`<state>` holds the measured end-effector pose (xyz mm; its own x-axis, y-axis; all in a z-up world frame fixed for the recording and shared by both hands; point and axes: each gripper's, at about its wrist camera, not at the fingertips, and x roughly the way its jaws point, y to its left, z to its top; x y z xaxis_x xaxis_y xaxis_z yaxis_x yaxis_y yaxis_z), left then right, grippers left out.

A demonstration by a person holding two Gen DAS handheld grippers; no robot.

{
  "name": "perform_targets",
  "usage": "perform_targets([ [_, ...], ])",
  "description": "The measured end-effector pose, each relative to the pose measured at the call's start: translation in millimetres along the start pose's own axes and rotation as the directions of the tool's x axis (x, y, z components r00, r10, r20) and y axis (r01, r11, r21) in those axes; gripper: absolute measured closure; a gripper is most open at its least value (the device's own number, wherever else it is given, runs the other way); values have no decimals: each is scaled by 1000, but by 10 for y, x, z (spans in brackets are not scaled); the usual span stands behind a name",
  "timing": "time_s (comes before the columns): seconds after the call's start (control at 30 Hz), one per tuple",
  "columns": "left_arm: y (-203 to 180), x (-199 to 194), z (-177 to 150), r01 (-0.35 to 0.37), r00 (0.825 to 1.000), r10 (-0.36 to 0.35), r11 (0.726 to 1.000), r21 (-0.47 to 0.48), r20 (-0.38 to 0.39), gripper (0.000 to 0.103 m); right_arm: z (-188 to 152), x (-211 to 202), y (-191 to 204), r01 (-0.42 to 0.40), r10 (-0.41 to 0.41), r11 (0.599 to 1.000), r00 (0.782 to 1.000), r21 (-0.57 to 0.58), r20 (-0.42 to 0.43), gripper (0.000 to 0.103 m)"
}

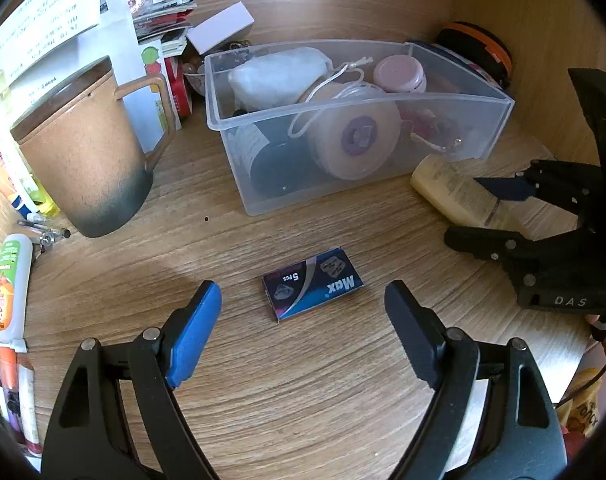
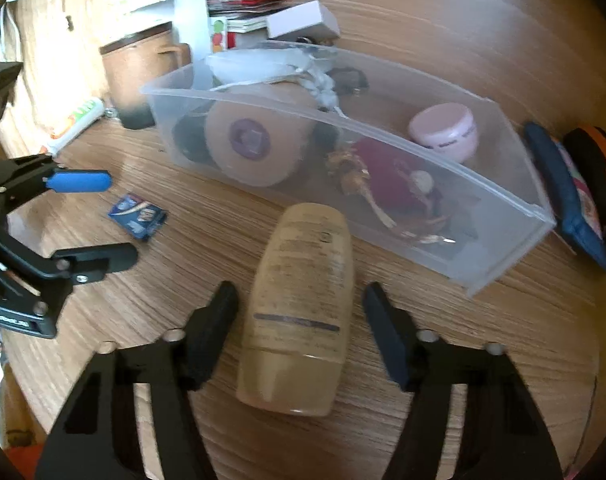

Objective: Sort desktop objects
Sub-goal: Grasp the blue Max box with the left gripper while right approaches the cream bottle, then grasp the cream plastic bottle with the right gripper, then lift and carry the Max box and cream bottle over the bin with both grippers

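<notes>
Both grippers lined up on loose items in front of the bin, nothing gripped yet.

The small blue box [image 1: 313, 285] marked "Max" lies flat on the wooden desk [image 1: 303, 380], just ahead of your left gripper [image 1: 303, 304], whose jaws stand wide to either side of it without touching, a spread that would let you close on its short sides. The cream bottle [image 2: 299, 308] lies on its side, cap end toward you, between the wide-open jaws of your right gripper [image 2: 301, 304]; the view is blurred, so I cannot tell if a finger touches it. Its far end points at the clear plastic bin [image 1: 219, 92] just beyond, already holding a tape roll [image 1: 355, 136], a pink jar [image 1: 399, 74] and a white pouch [image 1: 275, 74], likely where both items belong. A brown mug [image 1: 83, 148] stands left of the bin.
</notes>
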<state>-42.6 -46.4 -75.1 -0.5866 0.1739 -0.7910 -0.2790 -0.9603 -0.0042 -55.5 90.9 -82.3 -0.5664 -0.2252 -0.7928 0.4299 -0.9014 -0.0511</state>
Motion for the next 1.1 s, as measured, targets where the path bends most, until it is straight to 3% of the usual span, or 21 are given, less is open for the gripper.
perform_targets([
  [0.17, 17, 52, 12, -18, 1000, 17, 1000, -24, -16, 29, 6, 11, -17, -32, 32, 999, 999, 18, 2, 56],
  [0.23, -1, 43, 20, -18, 1000, 18, 1000, -20, -7, 44, 6, 12, -19, -38, 38, 999, 999, 23, 2, 56],
  [0.33, -34, 44, 20, -21, 1000, 21, 1000, -18, 2, 51, 5, 14, -23, -52, 52, 998, 999, 30, 7, 56],
  [0.6, -63, 5, -8, -45, 999, 45, 998, -32, 18, 51, -10, -91, 7, -64, 63, 998, 996, 12, 58, 57],
  [0.83, -89, -159, 28, -17, 998, 20, 999, -46, 65, 51, -3, -229, -17, -69, 68, 998, 994, 1, 83, 58],
  [1.1, -150, -325, 99, 15, 993, -10, 999, -47, 120, 51, 29, -385, -73, -79, 77, 997, 991, 13, 109, 70],
])
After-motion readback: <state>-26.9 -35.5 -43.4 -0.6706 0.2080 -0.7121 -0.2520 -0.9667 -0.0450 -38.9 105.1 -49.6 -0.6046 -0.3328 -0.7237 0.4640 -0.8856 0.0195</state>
